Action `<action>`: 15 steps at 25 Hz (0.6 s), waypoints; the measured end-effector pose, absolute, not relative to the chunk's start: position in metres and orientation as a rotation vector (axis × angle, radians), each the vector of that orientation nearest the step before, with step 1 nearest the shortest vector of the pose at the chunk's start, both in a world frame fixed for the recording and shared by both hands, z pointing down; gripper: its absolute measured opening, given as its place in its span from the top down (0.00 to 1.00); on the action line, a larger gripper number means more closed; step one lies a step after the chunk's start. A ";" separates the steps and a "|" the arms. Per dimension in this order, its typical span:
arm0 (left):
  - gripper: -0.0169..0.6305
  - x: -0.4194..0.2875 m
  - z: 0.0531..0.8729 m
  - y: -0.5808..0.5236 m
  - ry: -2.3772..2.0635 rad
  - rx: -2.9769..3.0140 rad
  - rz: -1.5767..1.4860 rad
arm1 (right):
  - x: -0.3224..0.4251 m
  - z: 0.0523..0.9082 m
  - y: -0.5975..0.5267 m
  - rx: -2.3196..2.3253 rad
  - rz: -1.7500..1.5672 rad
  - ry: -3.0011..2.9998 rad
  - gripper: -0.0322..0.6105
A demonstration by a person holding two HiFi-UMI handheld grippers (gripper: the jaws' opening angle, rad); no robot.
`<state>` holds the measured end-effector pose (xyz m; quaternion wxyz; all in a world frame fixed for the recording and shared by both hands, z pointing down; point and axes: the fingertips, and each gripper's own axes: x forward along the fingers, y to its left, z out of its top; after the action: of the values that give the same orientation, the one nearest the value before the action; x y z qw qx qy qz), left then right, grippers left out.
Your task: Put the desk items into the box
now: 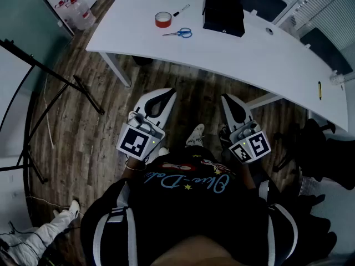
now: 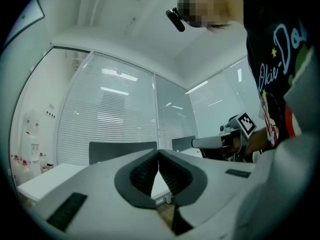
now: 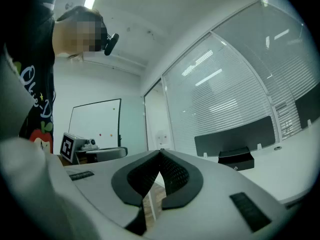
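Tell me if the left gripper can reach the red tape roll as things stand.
Probably not yet: the left gripper is shut, over the floor short of the desk, and the tape roll lies further in. Nothing blocks the way.

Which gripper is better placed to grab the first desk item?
Left, probably. Both grippers are shut, empty and short of the desk, but the left gripper lines up with the tape roll and scissors, while the right gripper lines up with the black box, farther from them.
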<state>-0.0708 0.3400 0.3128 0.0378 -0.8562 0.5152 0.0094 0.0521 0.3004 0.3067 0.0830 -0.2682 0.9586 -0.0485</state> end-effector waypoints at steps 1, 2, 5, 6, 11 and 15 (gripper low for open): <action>0.99 -0.070 0.313 0.340 1.583 -2.627 0.027 | 0.053 0.307 0.300 -0.802 -0.148 2.856 0.92; 0.99 -0.069 0.313 0.341 1.584 -2.626 0.025 | 0.054 0.306 0.299 -0.802 -0.151 2.851 0.92; 0.99 -0.067 0.314 0.343 1.586 -2.620 0.011 | 0.056 0.306 0.300 -0.803 -0.165 2.840 0.92; 0.99 -0.066 0.315 0.345 1.586 -2.622 0.006 | 0.057 0.305 0.301 -0.803 -0.168 2.832 0.92; 0.97 -0.070 0.320 0.351 1.613 -2.629 -0.011 | 0.064 0.311 0.304 -0.829 -0.189 2.812 0.92; 0.97 -0.074 0.326 0.349 1.628 -2.637 -0.015 | 0.070 0.314 0.299 -0.852 -0.228 2.776 0.92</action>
<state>-0.0740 0.3489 0.3257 0.0213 -0.8508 0.5251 -0.0047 0.0697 0.2988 0.3143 0.1142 -0.2907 0.9468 -0.0779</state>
